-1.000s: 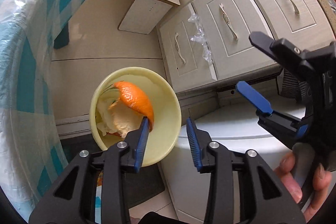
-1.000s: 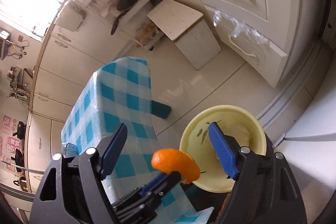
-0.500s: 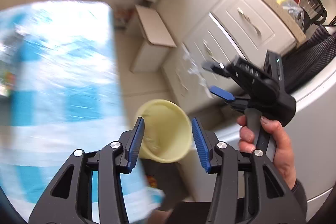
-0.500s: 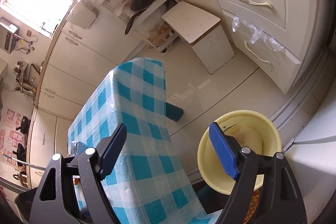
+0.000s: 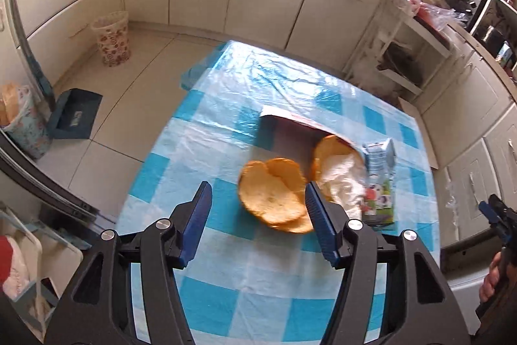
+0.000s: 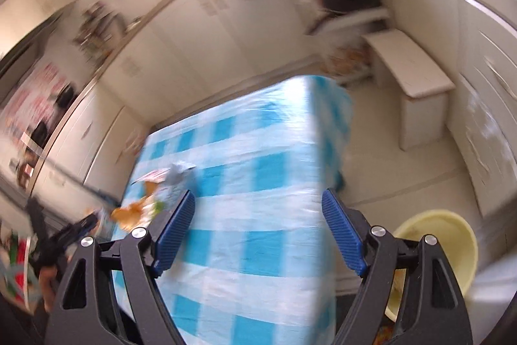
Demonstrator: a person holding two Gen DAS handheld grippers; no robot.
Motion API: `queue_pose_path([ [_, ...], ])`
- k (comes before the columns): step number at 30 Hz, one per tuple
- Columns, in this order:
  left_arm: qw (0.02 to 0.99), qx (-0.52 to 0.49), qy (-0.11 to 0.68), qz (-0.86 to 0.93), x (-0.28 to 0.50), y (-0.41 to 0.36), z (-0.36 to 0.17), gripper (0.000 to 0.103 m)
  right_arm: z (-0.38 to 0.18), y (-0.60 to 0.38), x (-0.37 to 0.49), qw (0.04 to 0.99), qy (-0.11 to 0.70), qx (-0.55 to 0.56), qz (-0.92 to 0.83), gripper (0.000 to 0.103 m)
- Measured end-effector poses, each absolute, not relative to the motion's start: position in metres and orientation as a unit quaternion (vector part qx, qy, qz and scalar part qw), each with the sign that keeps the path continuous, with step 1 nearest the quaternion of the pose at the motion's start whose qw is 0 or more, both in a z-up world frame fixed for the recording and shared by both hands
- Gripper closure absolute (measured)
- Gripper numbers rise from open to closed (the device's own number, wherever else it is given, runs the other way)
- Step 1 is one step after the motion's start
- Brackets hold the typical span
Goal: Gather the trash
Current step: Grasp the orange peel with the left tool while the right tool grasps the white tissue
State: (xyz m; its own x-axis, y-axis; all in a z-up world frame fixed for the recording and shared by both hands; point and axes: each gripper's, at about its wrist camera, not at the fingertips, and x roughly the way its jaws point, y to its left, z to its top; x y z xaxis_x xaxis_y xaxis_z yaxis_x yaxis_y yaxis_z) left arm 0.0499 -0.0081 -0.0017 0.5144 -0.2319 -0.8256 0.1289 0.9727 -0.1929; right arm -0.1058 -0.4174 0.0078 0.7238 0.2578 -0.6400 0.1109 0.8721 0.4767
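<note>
The left gripper (image 5: 258,215) is spread wide and holds nothing; it hangs above a table with a blue and white checked cloth (image 5: 226,290). In the middle of the left wrist view lie orange peels (image 5: 274,193), just before the gripper's right finger. Behind them, an open cardboard box (image 5: 290,134) lies on its side, and one more peel piece (image 5: 329,151) with a crumpled white paper (image 5: 342,183) sits at its mouth. A small milk carton (image 5: 379,180) lies touching the paper, at the right.

The right gripper (image 6: 258,231) is also spread, empty. Its view is blurred. At the lower right of this view a yellow bowl (image 6: 452,235) stands beside the table, below its edge; its contents I cannot tell. In the upper left of the left wrist view, a patterned waste basket (image 5: 111,37) stands on the floor.
</note>
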Motion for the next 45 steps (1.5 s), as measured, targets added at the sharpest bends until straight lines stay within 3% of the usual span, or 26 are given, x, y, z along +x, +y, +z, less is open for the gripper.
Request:
queue_pose_path([
  [11, 0.853, 0.004, 0.509, -0.112, 0.083, -0.015, -0.034, 0.046, 0.0, -0.231, -0.033, 0.895, 0.407, 0.04, 0.179, 0.028],
  [16, 0.85, -0.017, 0.512, -0.127, 0.091, -0.009, -0.036, 0.046, -0.019, -0.21, -0.003, 0.884, 0.439, 0.024, 0.158, 0.046],
  [21, 0.84, -0.041, 0.521, -0.145, 0.096, -0.005, -0.04, 0.047, -0.044, -0.192, 0.012, 0.87, 0.474, -0.023, 0.131, 0.058],
  [23, 0.838, -0.042, 0.523, -0.153, 0.096, -0.006, -0.041, 0.052, -0.053, -0.189, 0.016, 0.863, 0.487, -0.025, 0.132, 0.069],
  [25, 0.836, -0.039, 0.523, -0.162, 0.096, -0.008, -0.042, 0.058, -0.058, -0.192, 0.02, 0.86, 0.492, -0.013, 0.131, 0.092],
  [26, 0.835, -0.037, 0.524, -0.166, 0.096, -0.01, -0.041, 0.064, -0.058, -0.194, 0.021, 0.86, 0.493, -0.003, 0.133, 0.094],
  [32, 0.83, -0.031, 0.528, -0.177, 0.095, -0.013, -0.043, 0.094, -0.043, -0.213, 0.019, 0.87, 0.47, 0.062, 0.139, 0.097],
  [45, 0.837, -0.116, 0.489, -0.217, 0.09, 0.015, -0.012, 0.098, 0.007, -0.244, 0.0, 0.887, 0.388, 0.162, 0.191, 0.097],
])
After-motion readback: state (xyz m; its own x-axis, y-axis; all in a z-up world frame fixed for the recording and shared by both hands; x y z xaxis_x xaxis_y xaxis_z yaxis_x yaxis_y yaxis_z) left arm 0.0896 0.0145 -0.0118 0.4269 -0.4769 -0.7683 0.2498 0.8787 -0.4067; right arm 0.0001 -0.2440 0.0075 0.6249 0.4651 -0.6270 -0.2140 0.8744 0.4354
